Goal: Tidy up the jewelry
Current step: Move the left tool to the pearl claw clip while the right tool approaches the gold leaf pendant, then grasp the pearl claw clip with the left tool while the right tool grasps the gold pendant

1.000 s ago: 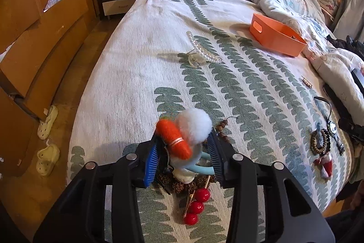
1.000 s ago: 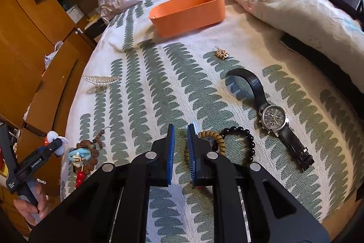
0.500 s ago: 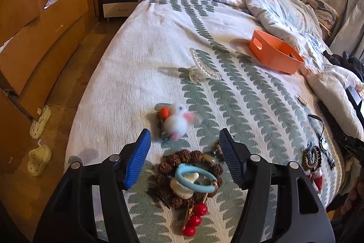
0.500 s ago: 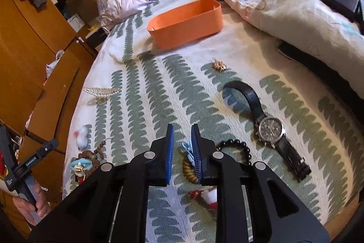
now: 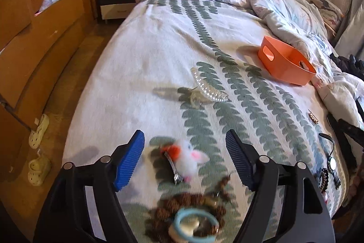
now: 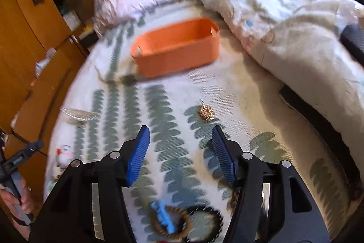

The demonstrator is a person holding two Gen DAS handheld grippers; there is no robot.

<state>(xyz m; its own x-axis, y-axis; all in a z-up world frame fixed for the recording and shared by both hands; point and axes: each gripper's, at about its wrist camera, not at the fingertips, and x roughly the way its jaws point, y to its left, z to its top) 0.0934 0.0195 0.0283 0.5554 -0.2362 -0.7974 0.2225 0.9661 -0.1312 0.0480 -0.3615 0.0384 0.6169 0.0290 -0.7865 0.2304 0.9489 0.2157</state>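
My left gripper (image 5: pixel 184 136) hangs over the near bed edge, jaws opening, gripping nothing. A fluffy white-and-orange hair clip (image 5: pixel 186 161) lies loose on the bedspread under the gap. Nearer me sits a brown bead bracelet with a light-blue ring (image 5: pixel 188 220). My right gripper (image 6: pixel 180 131) is also opening and empty, pointing toward a small gold brooch (image 6: pixel 206 113). A blue clip (image 6: pixel 163 218) rests on bead bracelets (image 6: pixel 204 220) below its fingers. The orange basket (image 6: pixel 177 51) stands further up the bed, also seen as the orange basket (image 5: pixel 286 60).
A pearl claw clip (image 5: pixel 209 88) lies mid-bed. A watch (image 5: pixel 332 163) and dark beads (image 5: pixel 323 177) lie at the right edge. A rumpled duvet (image 6: pixel 273 15) covers the far side. Wooden drawers (image 5: pixel 34 38) and slippers (image 5: pixel 38 133) line the floor at left.
The left gripper opened and let go of the fluffy clip, which now lies on the bed. The right gripper went from shut to wide apart and moved up the bed toward the brooch.
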